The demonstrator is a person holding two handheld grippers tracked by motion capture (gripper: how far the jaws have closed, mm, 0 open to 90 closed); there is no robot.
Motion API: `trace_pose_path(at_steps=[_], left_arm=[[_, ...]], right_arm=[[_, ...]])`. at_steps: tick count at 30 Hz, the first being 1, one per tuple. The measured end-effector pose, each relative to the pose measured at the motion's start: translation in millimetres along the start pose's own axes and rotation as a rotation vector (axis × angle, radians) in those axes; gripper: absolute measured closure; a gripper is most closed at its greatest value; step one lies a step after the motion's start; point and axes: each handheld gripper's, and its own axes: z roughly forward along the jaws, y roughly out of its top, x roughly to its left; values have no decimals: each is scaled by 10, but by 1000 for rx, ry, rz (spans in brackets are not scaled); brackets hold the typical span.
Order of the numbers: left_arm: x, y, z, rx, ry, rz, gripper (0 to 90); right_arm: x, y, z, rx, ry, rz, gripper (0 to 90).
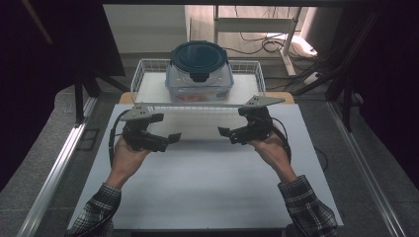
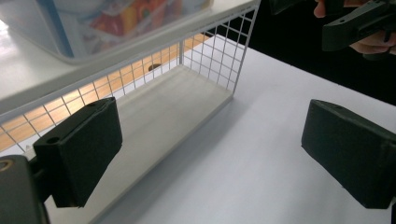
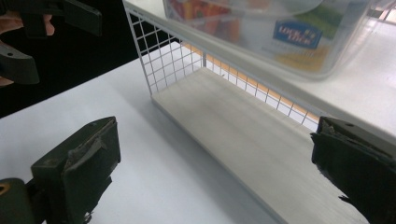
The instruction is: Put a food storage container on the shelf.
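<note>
White wire makes the walls of a small shelf (image 1: 148, 66) that stands at the far edge of the white table (image 1: 207, 187). On its top board sits a clear plastic box (image 1: 199, 79) with a dark round lid (image 1: 199, 54); inside the box some orange and red things show, but I cannot tell what they are. The lower board of the shelf (image 2: 173, 102) is bare.

The left gripper (image 1: 170, 138) is held above the table, in front of the shelf and near its left end. Its jaws stand wide apart and hold nothing. The right gripper (image 1: 225, 132) is held in the same way near the right end, its jaws also wide apart with nothing between them. The two grippers point toward each other, with a gap between them. Both are apart from the shelf and from the box.
</note>
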Motion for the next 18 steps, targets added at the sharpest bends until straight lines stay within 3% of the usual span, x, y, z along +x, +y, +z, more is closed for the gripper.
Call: trace_pose_path(at_steps=[18], left_arm=[[-174,-423,35,18,21,-15,44]], right_arm=[[171,-412,6,14,-8,-19,0]])
